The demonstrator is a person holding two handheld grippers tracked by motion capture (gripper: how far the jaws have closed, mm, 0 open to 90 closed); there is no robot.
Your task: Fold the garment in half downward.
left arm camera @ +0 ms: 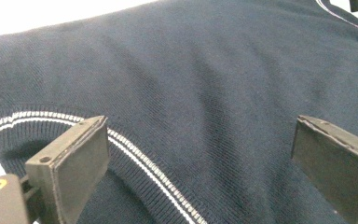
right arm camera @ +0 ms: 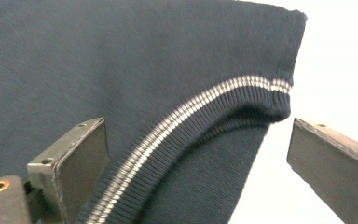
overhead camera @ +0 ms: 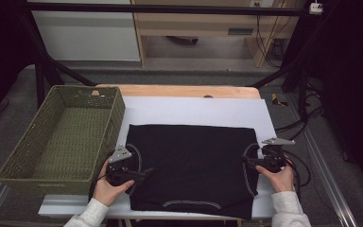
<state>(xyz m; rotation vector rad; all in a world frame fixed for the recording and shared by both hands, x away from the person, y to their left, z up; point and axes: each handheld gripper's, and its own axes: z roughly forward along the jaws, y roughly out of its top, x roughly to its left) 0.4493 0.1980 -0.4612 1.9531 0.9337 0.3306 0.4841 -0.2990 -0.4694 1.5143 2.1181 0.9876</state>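
Sweater (overhead camera: 191, 165) folding goes best if both grippers, left (overhead camera: 142, 173) and right (overhead camera: 246, 161) (fingers apart, nothing clamped), pinch the striped armhole ribbing (right arm camera: 177, 121) fully before lifting evenly.

We see a light wooden table (overhead camera: 179, 91) covered by a white sheet (overhead camera: 194, 111), standing on grey carpeted floor (overhead camera: 9, 118). Behind it we find a black metal frame (overhead camera: 40, 71), a white panel (overhead camera: 85, 35) and pale wooden furniture (overhead camera: 194, 23).

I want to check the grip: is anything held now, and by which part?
Nothing is held. Both the left hand-held gripper and the right hand-held gripper stand open over the dark knitted sleeveless garment, near its white-striped armholes.
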